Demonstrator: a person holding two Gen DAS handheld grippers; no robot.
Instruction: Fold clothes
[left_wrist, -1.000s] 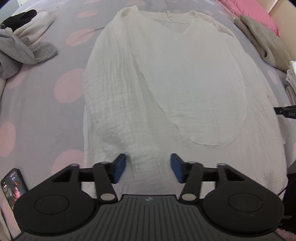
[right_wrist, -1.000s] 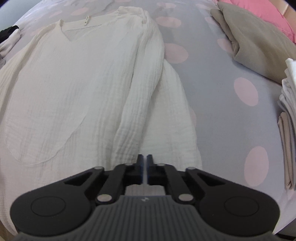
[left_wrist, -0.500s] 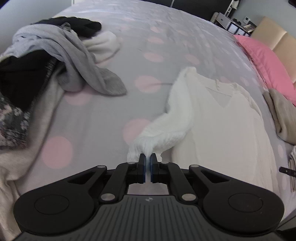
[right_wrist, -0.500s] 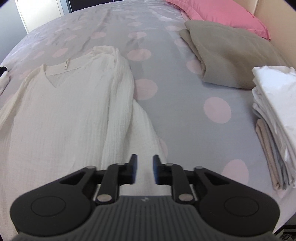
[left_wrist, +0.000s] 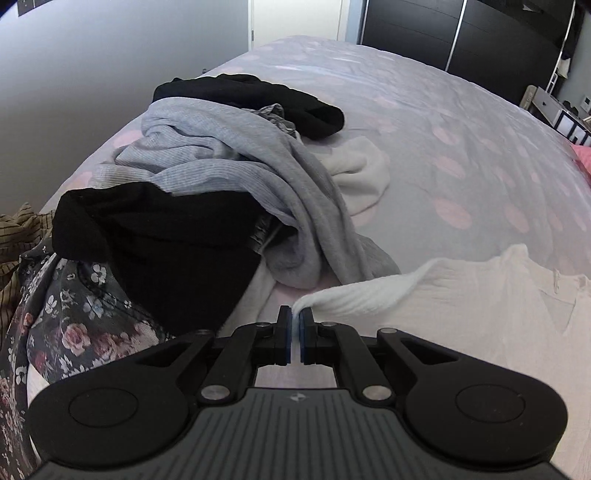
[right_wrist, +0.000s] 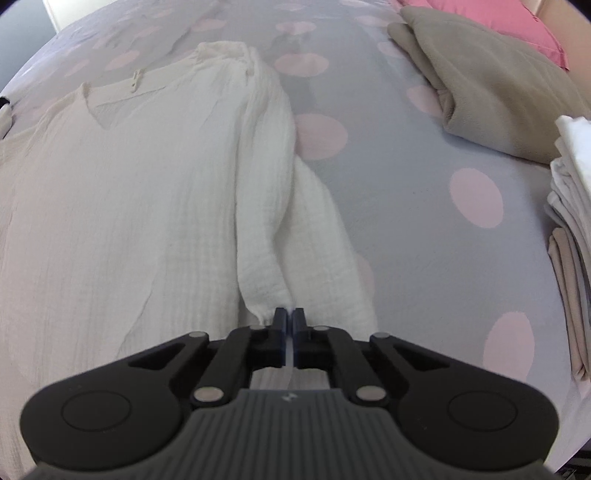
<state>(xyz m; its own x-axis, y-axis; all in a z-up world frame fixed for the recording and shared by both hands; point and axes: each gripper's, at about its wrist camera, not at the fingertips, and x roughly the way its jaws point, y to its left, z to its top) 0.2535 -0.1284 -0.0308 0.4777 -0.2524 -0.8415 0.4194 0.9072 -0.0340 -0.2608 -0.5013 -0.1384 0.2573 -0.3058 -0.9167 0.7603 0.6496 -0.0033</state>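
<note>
1. Left gripper (left_wrist: 295, 316): black two-finger tool with blue pads, jaws pressed together on the cuff end of a sleeve of the white crinkled-cotton V-neck blouse (left_wrist: 480, 314); the sleeve runs from the pads off to the right, toward the garment's body.
2. Right gripper (right_wrist: 289, 317): same black build, jaws having just been closing and now pinched on the end of the blouse's other sleeve (right_wrist: 266, 206), which lies along the right edge of the garment.
3. White blouse, right wrist view (right_wrist: 122, 192): spread flat on the bed, neckline at the far end, body to the left of the right gripper.
4. Bed cover (right_wrist: 424, 229): lilac-grey sheet with pink dots, under everything.
5. Unfolded pile, left wrist view: dark floral-print fabric (left_wrist: 66, 325) nearest, at lower left; black garment (left_wrist: 166, 251) on it; grey ribbed knit (left_wrist: 229, 162) draped behind; small white cloth (left_wrist: 358, 173) beside the knit; second black garment (left_wrist: 266, 99) farthest.
6. Folded stack of white and beige clothes (right_wrist: 569, 266): at the right edge, well apart from the blouse.
7. Folded taupe fleece blanket (right_wrist: 491, 85): farther back on the right.
8. Pink pillow (right_wrist: 509, 22): behind the blanket.
9. Dark wardrobe doors (left_wrist: 461, 33): beyond the bed's far end.
</note>
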